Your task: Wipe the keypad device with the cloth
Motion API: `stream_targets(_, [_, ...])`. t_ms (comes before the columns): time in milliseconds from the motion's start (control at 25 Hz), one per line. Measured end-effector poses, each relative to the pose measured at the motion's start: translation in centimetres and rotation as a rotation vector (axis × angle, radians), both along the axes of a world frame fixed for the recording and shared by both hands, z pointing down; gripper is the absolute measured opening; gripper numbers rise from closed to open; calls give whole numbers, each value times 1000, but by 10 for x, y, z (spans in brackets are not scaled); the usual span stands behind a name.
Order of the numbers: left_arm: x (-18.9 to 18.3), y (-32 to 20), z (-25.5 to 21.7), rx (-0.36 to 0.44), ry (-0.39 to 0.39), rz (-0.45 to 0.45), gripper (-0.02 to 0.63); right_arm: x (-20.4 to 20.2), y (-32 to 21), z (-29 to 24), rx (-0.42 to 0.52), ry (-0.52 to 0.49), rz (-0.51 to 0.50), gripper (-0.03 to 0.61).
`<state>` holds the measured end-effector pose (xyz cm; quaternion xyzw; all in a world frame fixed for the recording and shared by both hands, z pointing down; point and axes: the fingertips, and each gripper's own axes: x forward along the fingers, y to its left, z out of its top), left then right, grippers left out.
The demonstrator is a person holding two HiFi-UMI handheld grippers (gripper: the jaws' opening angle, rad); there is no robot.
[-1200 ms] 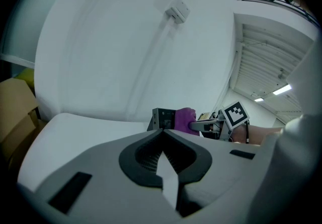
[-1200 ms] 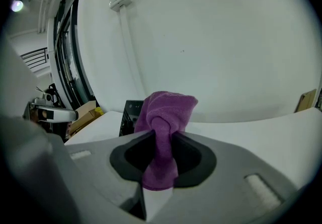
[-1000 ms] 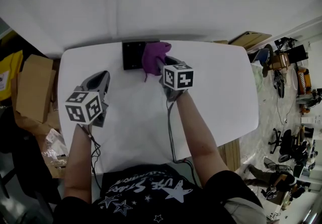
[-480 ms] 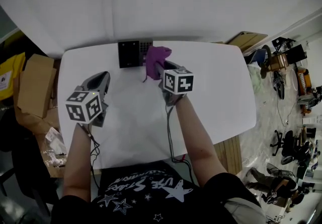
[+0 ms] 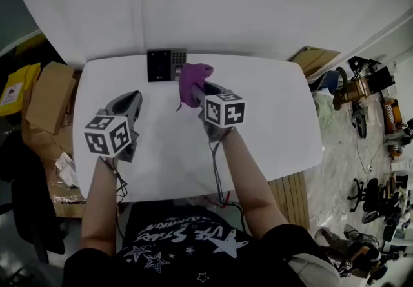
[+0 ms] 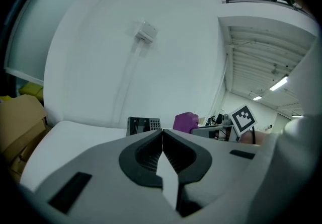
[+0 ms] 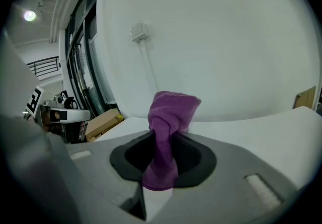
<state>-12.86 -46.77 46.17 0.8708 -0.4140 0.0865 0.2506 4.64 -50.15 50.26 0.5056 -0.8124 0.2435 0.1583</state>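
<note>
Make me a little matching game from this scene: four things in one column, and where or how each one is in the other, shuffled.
1. cloth
2. keypad device
3. left gripper
4. cardboard box

A. jaws shut, holding nothing
B. off the table, to its left
C. at the table's far edge
D. pinched in the right gripper's jaws

Pairs: 1-D, 2-C, 3-A, 4-B

Black short-sleeved T-shirt (image 5: 187, 247) printed with white stars and lettering. Grey left tool (image 5: 131, 100) and right tool (image 5: 197, 91) each bear a black-and-white marker cube (image 5: 108, 136); thin dark cables (image 5: 216, 169) run back toward the T-shirt.
</note>
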Motion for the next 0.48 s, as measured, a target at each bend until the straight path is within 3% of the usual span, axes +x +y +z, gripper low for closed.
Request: stream_targets(480, [41,91,-15,37,-2,-33,9,17,86,-27,49,-33,-88,92])
